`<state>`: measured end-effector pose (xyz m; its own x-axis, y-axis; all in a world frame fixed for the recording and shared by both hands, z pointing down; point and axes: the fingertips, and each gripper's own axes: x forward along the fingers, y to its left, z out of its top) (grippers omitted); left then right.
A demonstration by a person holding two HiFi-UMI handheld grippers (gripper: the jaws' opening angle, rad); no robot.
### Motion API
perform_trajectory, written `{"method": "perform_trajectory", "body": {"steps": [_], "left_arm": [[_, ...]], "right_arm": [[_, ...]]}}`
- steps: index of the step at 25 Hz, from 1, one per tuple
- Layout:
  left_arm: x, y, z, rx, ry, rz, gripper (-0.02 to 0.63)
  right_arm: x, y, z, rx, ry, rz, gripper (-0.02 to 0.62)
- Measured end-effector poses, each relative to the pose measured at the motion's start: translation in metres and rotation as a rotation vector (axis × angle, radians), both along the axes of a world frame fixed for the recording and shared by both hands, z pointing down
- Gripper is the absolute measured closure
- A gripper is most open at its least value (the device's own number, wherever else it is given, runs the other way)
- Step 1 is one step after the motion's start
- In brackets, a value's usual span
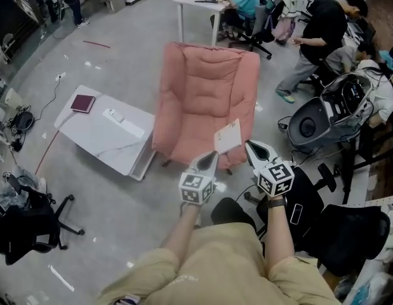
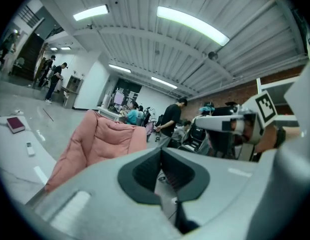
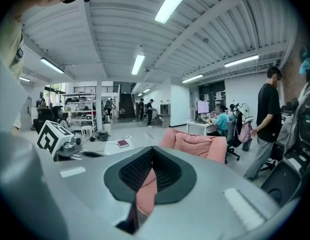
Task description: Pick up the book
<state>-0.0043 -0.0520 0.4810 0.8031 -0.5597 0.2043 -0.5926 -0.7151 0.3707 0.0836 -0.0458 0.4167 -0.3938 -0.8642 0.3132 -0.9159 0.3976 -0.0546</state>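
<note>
Holding well apart from book [image 1: 82, 103] on worktop [image 1: 123, 143].
Left gripper [image 1: 211, 159], right gripper [image 1: 252, 147] closed, empty; a grab wants jaws opened wide, spine edge.

White table [image 1: 101, 140] with book [image 1: 82, 103], remote [image 1: 113, 114]

The table [image 1: 101, 137] stood just left of the armchair [image 1: 206, 88]. The book [image 1: 82, 103] lay on the table's far left corner, with a remote [image 1: 113, 115] near it, closer to the middle. A sheet of paper [image 1: 228, 136] lay on the front of the armchair's seat. The left gripper [image 1: 211, 156] and right gripper [image 1: 249, 145] were side by side before the armchair.
</note>
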Motion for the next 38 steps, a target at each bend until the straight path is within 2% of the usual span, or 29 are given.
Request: {"method": "perform_trajectory", "body": {"steps": [6,9,17,20,25,29,34,38], "left_arm": [[0.019,-0.068,0.046,-0.065,-0.061,-0.025,0.603],[0.03,-0.101,0.086,-0.152,-0.091,-0.07,0.603],[0.061,-0.15,0.177,-0.386,-0.076,-0.136,0.603],[0.074,-0.161,0.21,-0.459,-0.052,-0.158,0.603],[0.081,-0.173,0.273,-0.614,0.026,-0.236,0.574],[0.089,-0.169,0.316,-0.725,0.104,-0.309,0.541],[0.1,-0.161,0.365,-0.848,0.189,-0.362,0.489],[0.111,-0.15,0.406,-0.925,0.266,-0.384,0.446]], "right_arm": [[0.03,-0.083,0.055,-0.148,0.076,-0.101,0.591],[0.04,-0.123,0.09,-0.248,0.138,-0.186,0.591],[0.06,-0.214,0.177,-0.483,0.23,-0.389,0.569],[0.063,-0.229,0.214,-0.561,0.301,-0.51,0.557],[0.058,-0.234,0.278,-0.742,0.36,-0.738,0.512],[0.062,-0.231,0.321,-0.802,0.442,-0.942,0.472],[0.071,-0.253,0.371,-0.893,0.493,-1.028,0.442],[0.082,-0.263,0.415,-0.921,0.601,-1.087,0.367]]}}
